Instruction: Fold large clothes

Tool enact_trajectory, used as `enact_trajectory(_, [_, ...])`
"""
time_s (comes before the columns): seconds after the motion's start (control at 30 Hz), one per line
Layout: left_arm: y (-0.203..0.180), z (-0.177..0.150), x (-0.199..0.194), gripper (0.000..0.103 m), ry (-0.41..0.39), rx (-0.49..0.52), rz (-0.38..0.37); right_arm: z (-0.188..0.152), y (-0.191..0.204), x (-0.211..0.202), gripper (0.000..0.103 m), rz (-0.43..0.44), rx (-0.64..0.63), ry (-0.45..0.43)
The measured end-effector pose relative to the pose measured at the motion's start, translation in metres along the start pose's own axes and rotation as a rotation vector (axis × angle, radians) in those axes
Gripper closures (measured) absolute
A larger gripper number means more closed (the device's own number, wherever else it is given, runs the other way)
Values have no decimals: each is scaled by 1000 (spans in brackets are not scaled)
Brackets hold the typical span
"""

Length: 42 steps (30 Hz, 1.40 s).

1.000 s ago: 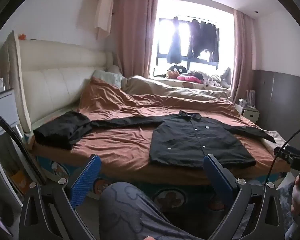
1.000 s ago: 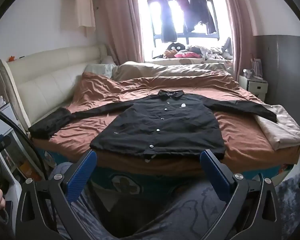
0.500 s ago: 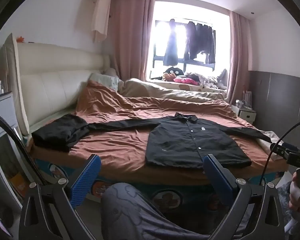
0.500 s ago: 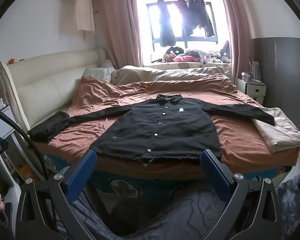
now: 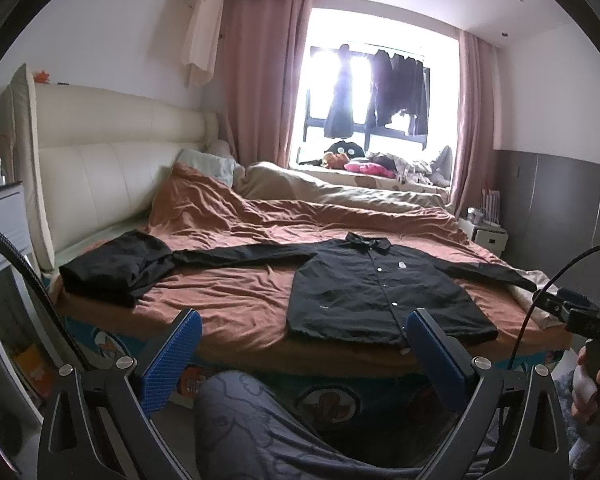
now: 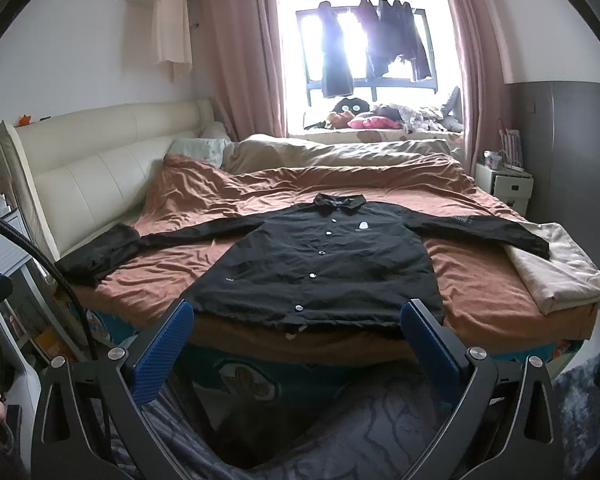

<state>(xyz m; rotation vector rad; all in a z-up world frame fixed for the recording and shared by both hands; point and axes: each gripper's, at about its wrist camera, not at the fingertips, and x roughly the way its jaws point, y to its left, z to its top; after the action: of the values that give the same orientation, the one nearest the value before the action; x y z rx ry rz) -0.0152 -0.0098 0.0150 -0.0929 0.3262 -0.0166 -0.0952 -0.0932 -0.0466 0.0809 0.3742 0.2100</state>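
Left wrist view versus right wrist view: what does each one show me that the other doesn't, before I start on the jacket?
Left wrist only: the right gripper's body at the frame's right edge, and the folded black garment seen nearly whole.
Right wrist only: the beige folded blanket under the jacket's far sleeve end, and the whole hem.
Both: the black jacket spread flat, buttoned, sleeves out, on the brown duvet; each view's own gripper open and empty, left gripper, right gripper.

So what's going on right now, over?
Left tool and right tool both open, empty, short of the bed. Black jacket spread flat, unfolded. One sleeve overlaps a dark garment pile, the other a beige blanket.
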Motion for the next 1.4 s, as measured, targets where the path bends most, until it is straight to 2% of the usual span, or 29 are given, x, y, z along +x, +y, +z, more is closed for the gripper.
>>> enact_trajectory(1.4, [2, -7, -5, 0, -18, -12, -16, -6, 2, -2, 0, -11, 16, -10])
